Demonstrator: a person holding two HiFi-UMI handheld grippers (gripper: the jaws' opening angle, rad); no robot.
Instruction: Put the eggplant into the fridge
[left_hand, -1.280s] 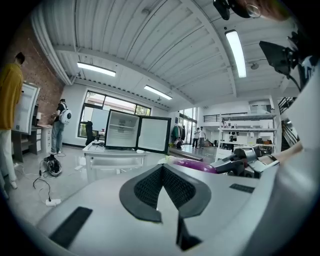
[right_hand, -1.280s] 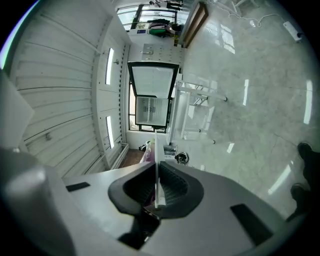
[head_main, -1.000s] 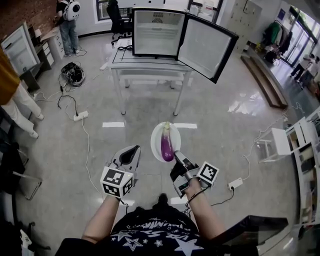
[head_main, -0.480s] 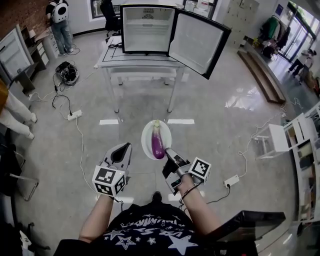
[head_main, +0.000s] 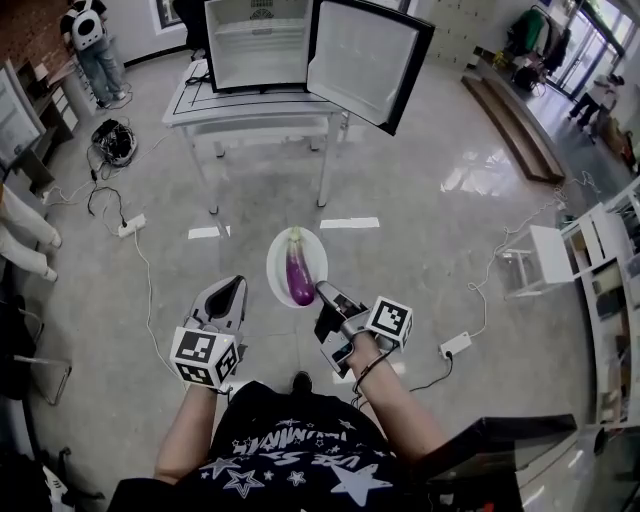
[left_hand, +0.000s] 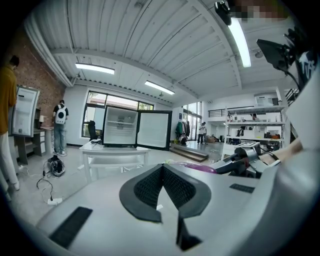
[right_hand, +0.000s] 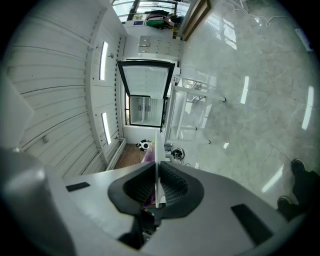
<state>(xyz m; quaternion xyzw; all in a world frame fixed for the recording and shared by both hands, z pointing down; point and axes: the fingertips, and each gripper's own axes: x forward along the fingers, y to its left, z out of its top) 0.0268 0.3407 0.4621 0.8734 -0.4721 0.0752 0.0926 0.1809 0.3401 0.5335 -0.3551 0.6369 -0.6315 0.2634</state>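
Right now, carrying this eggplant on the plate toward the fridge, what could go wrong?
The right tool pinches only the near rim of the plate, so it may tip and the eggplant roll off. The left tool is shut beside it, giving no support. A power strip and cable lie on the floor to the left: trip risk.

right gripper (head_main: 322, 291) — holds plate (head_main: 277, 268) | eggplant (head_main: 299, 279) on plate | fridge (head_main: 255, 42) open
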